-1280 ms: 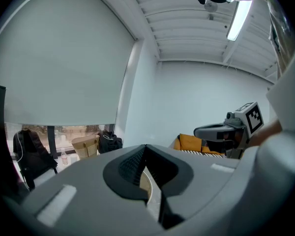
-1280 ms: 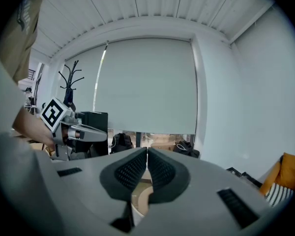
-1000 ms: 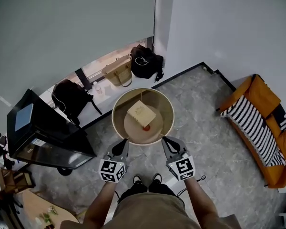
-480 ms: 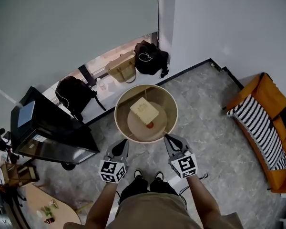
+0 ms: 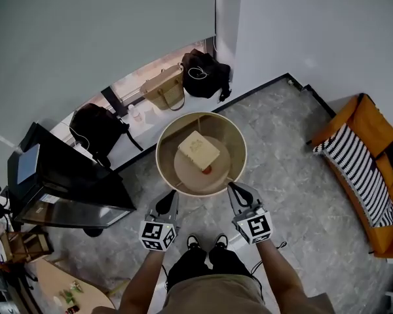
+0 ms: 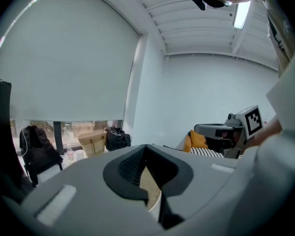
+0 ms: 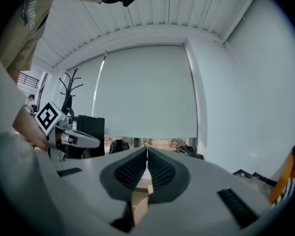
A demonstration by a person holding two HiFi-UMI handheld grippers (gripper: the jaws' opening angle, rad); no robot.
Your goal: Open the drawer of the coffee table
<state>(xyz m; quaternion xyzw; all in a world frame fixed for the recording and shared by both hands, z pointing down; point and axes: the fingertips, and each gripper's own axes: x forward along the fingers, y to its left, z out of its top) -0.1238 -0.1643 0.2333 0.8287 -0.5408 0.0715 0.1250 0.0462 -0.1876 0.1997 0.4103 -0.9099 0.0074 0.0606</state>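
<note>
The left tool (image 5: 171, 197) is held with its jaws pressed together and nothing between them, and the right tool (image 5: 234, 190) is closed on nothing in the same way. Both are pointed at the near side of the round desk (image 5: 161, 150), one on each side of the person's shoes (image 5: 204, 244). The tips are seen just beside the raised rim, but contact cannot be confirmed. A tan box (image 5: 198, 150) is seen lying flat on the desk, with a small red object (image 5: 206, 171) at its near corner. The drawer cannot be made out from above. Beyond the desk, a tan bag (image 5: 164, 90) and a black bag (image 5: 203, 76) are set by the window. An orange sofa (image 5: 370, 136) is seen well apart on the right.
</note>
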